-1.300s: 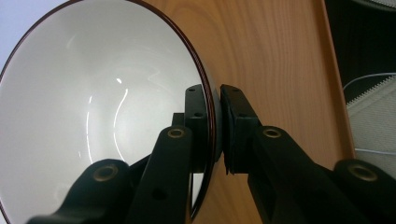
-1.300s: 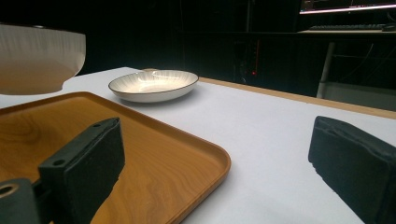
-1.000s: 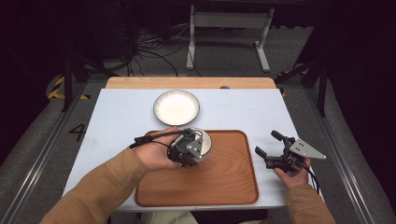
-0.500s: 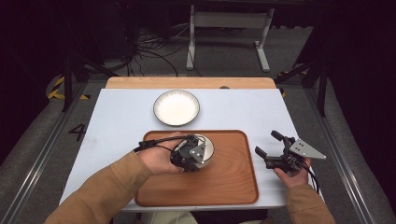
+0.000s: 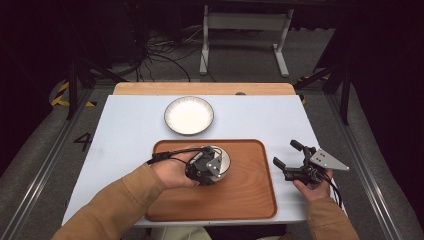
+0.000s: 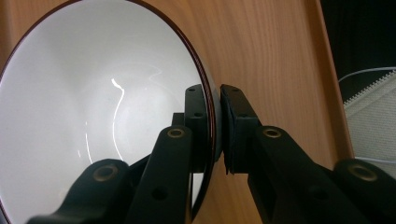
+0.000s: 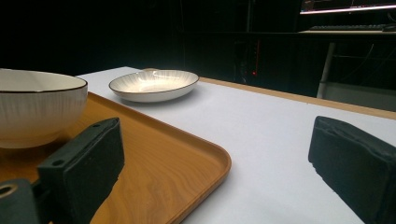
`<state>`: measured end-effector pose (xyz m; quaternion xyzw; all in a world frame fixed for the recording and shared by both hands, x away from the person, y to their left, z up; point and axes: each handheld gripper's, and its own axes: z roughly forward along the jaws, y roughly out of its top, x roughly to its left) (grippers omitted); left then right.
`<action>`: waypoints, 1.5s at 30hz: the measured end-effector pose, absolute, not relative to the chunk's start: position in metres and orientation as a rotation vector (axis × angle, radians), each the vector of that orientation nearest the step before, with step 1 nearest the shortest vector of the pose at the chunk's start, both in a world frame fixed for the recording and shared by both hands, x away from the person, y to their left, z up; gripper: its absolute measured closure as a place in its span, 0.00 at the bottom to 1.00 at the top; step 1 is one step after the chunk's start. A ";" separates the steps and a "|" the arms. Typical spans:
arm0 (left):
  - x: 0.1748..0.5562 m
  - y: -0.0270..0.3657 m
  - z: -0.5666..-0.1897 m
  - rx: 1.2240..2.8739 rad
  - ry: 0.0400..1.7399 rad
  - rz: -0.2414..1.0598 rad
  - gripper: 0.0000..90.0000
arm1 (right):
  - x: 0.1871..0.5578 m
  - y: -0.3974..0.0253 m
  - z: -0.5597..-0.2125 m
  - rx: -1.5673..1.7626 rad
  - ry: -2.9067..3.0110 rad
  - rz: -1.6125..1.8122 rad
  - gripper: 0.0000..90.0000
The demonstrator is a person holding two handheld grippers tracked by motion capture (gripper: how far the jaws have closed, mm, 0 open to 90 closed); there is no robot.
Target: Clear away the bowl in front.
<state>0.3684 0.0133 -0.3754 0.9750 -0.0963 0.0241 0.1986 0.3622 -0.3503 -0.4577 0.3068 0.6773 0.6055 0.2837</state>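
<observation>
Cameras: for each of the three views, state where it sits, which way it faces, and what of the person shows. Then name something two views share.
High view: above the person's side, facing forward and down on the white table; both forearms, left gripper and right gripper.
Left gripper view: on the left gripper, facing the bowl, its jaws astride the rim.
Right gripper view: on the right gripper, low across the wooden tray toward the plate, jaws apart.
Shared: bowl and tray.

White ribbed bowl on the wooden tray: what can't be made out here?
- High view: white ribbed bowl mostly covered by the left gripper and hand.
- Left gripper view: bowl's far rim cut off by the frame edge.
- Right gripper view: bowl's left side cut off; right gripper jaw hides the wooden tray beneath.
</observation>
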 end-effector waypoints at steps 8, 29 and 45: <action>0.369 0.013 -0.382 2.744 -0.250 0.059 0.92 | 0.362 -0.350 -0.458 0.822 1.813 1.620 0.05; 0.366 0.013 -0.391 2.789 -0.235 0.016 0.92 | 0.362 -0.350 -0.458 0.823 1.812 1.619 0.05; 0.366 0.013 -0.393 2.785 -0.212 -0.079 0.89 | 0.362 -0.350 -0.458 0.823 1.811 1.619 0.05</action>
